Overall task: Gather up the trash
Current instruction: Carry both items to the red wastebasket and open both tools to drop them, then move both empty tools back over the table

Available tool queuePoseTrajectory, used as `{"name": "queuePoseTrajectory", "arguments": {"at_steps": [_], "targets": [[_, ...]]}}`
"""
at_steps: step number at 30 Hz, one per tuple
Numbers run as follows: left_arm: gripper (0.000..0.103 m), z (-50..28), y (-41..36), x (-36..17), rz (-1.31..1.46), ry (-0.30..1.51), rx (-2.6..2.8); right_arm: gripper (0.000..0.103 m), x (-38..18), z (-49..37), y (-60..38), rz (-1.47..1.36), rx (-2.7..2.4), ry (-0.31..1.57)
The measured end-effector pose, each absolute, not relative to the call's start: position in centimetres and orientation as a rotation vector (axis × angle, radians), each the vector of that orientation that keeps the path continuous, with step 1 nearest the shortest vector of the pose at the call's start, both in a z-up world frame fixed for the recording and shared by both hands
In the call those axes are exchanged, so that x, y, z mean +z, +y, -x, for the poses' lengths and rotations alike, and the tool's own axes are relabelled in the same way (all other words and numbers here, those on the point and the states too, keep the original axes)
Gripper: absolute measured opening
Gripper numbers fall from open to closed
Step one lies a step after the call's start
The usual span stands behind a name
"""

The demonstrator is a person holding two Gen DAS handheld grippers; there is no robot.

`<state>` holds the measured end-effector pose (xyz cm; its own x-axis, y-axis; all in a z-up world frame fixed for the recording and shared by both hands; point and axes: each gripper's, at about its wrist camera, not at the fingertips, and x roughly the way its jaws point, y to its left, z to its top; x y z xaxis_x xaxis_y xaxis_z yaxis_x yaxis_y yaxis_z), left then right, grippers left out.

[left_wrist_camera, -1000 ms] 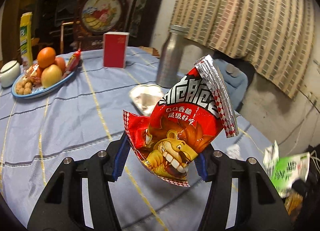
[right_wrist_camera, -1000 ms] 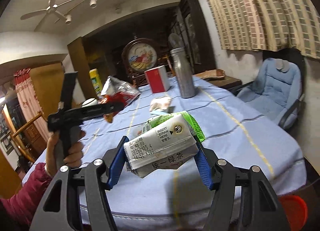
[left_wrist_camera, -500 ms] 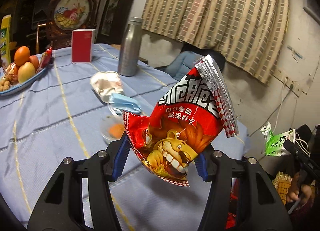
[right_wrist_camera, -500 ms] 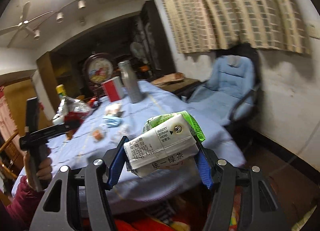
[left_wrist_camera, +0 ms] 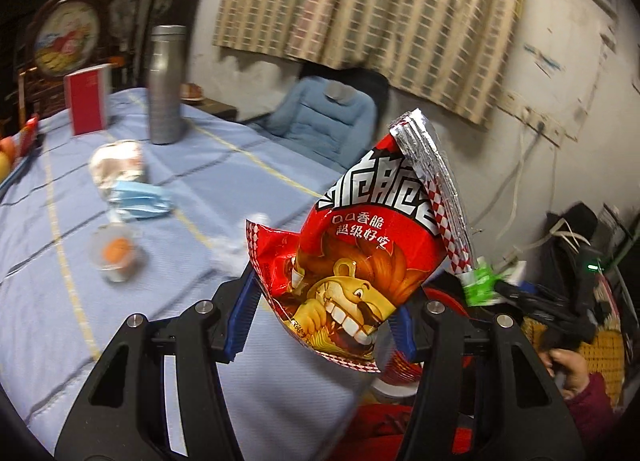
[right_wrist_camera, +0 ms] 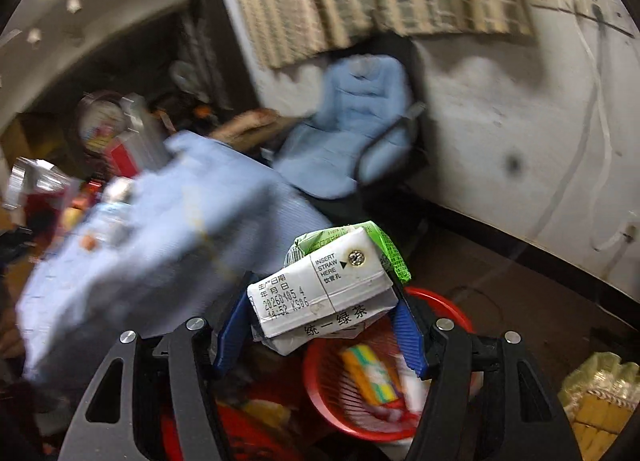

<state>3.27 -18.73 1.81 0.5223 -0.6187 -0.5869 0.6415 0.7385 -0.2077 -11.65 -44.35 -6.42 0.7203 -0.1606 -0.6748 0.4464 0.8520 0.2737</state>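
Right gripper is clamped on the crushed green tea carton, left gripper pinching the lion snack bag; I'd center each over the red basket at 6 o'clock before letting go.

Right tongs: swung off the worktop, drink carton now above the red basket.
Left tongs: turned toward the worktop's edge.

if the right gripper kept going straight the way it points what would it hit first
Probably the red basket: the right gripper, shut on the crushed tea carton, points down over its rim, with wrappers already inside. Depth is unclear in this blurred fisheye view.
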Motion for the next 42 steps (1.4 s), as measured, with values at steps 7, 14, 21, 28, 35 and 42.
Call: {"name": "queuePoseTrajectory", "arguments": {"at_steps": [7, 14, 21, 28, 35, 42], "targets": [[0.056, -1.2, -26.6, 0.3, -0.137, 0.743, -0.891, 0.089, -8.6, 14.7, -49.5, -0.697, -0.406, 0.633], [0.056, 1.1, -35.8, -2.3, -0.255, 0.811, -1.032, 0.089, -8.2, 17.2, -51.8, -0.753, -0.45, 0.547], [0.057, 2.7, -42.9, -6.2, -0.363, 0.885, -1.122, 0.089, -7.8, 17.8, -52.7, -0.696, -0.501, 0.54], [0.086, 2.4, -45.7, -9.5, -0.43, 0.944, -1.09, 0.089, -8.5, 18.0, -53.5, -0.693, -0.516, 0.554], [0.092, 0.8, -43.2, -7.3, -0.384, 0.89, -1.026, 0.089, -8.2, 17.7, -52.9, -0.693, -0.5, 0.556], [0.094, -0.8, -39.3, -3.2, -0.322, 0.807, -0.943, 0.089, -6.0, 17.3, -50.6, -0.64, -0.45, 0.531]]}}
